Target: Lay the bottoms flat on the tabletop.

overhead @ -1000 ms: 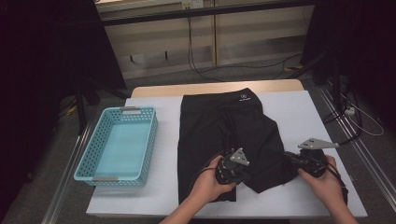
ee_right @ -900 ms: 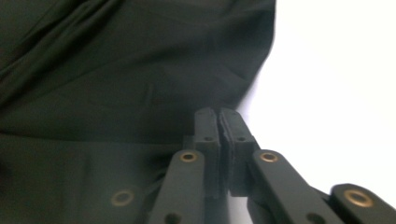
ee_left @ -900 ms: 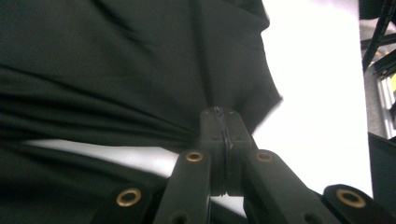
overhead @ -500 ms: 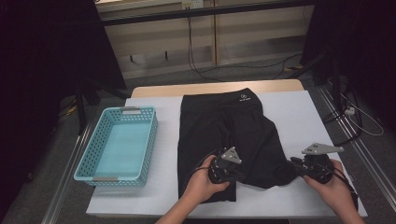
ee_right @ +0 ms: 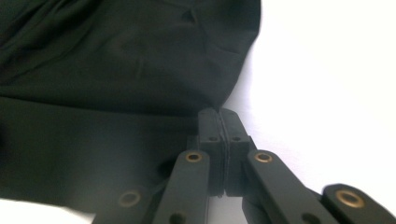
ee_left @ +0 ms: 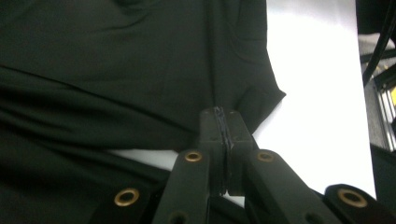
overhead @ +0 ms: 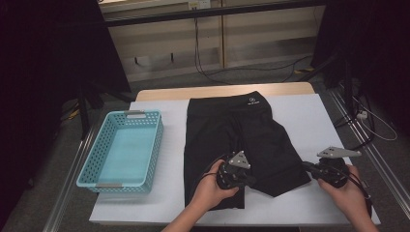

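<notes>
High view is dim overall; room edges left & right fall to near black; the white table (overhead: pixel 309 121) is the brightest area, lit softly from above w/ no hard shadows; the black shorts (overhead: pixel 232 130) lose nearly all fold detail. Left gripper view: table blown out to glare at upper right; fabric dark, slightly soft; near links at bottom blurred. Right gripper view: same white glare on the right, cloth murky, foreground out of focus.

White table (overhead: pixel 300 121): black shorts (overhead: pixel 232 130) centre, teal basket (overhead: pixel 123 150) left.
</notes>
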`<state>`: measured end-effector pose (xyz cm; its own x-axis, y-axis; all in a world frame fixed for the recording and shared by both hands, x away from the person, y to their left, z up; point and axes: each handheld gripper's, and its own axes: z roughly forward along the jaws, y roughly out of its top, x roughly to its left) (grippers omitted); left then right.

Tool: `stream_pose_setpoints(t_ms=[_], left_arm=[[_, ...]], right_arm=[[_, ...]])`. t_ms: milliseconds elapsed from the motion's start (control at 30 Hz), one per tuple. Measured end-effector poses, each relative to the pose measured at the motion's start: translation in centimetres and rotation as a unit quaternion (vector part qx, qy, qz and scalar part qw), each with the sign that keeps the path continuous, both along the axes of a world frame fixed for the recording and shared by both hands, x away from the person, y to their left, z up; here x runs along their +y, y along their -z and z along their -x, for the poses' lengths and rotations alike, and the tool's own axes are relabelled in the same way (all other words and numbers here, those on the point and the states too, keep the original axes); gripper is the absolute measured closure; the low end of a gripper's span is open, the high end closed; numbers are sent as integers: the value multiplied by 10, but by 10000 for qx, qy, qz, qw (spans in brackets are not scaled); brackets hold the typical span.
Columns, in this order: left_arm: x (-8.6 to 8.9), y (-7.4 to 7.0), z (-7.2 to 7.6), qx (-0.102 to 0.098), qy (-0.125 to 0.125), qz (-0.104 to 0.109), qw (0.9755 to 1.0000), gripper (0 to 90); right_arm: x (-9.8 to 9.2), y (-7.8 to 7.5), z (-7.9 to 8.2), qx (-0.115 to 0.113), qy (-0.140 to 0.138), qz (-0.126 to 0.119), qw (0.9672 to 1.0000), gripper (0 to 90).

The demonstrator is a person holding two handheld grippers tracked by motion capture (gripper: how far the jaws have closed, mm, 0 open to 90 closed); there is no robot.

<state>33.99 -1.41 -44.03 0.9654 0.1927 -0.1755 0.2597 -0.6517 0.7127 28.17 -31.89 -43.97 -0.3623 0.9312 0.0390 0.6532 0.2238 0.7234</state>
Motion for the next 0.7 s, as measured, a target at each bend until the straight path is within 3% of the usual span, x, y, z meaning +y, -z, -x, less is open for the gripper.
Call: stream_pose_setpoints(t_ms=[200, 300, 367, 433, 500, 700], left_arm=[[-6, 3, -1, -83, -37, 47, 9999, 884], [-5, 4, -1, -167, -43, 38, 9998, 850], [-4, 5, -1, -256, -206, 63, 9994, 701], [-2, 3, -1, -228, -215, 20, 9995, 615], [-1, 1, 1, -185, -248, 119, 9995, 505], [0, -2, 7, -307, -173, 162, 9992, 411]], right_arm=[[2, 8, -6, 13, 120, 285, 9995, 880], [2, 7, -5, -13, 125, 186, 9997, 799], [1, 5, -2, -9, 133, 220, 9997, 713], [1, 3, 2, 6, 138, 193, 9997, 669], [1, 0, 3, 38, 149, 189, 9997, 647], [2, 0, 12, 206, -47, 218, 9995, 662]])
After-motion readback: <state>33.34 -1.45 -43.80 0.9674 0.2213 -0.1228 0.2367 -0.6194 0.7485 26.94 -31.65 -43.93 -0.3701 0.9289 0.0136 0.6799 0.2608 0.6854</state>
